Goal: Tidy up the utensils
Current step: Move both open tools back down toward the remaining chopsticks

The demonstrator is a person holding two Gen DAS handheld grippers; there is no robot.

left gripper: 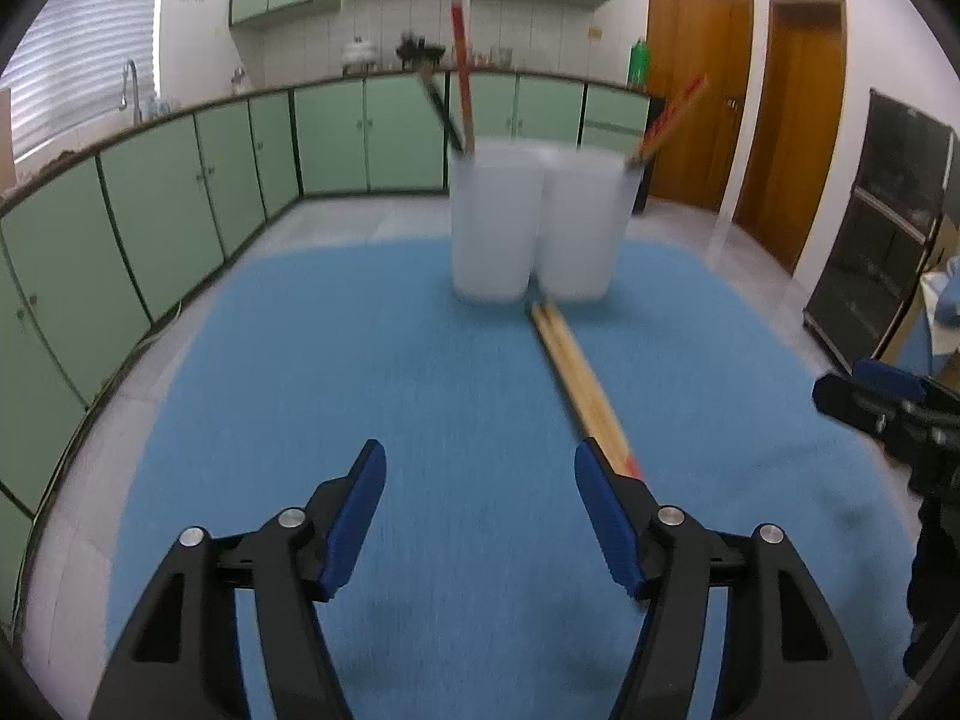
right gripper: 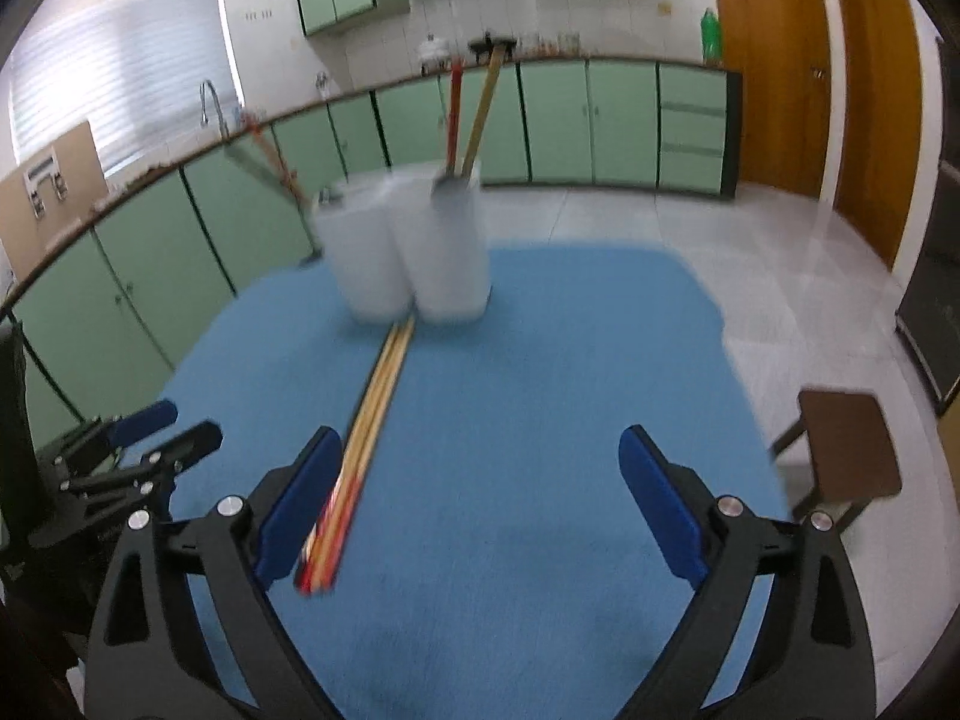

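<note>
A tabletop (left gripper: 360,360) covered by a blue cloth fills the lower and middle part of both wrist views, with green kitchen cabinets (left gripper: 180,192) curving behind it and wooden doors (left gripper: 696,78) at the upper right.

Two translucent white cups stand side by side, touching, near the far edge of the cloth. In the left wrist view the left cup (left gripper: 492,222) is seen just above centre, with a red-topped stick and a dark-handled utensil leaning out of it; the right cup (left gripper: 579,222) holds chopsticks tilted to the upper right. Both cups are blurred.

A bundle of wooden chopsticks (right gripper: 375,414) with red ends lies flat on the cloth, its far end just in front of the gap between the cups.

The left gripper (left gripper: 480,480) is seen at the bottom of the left wrist view with its jaws spread apart and nothing between them; the chopsticks run behind the tip of the right-hand jaw, outside the gap. The right gripper (right gripper: 480,462) is seen at the bottom of the right wrist view with its jaws spread wide and nothing clamped; the red ends of the chopsticks lie just inside the left-hand jaw, beside its blue pad (right gripper: 300,504). Contact there cannot be judged.

A brown stool (right gripper: 846,444) stands beyond the cloth's right edge.
</note>
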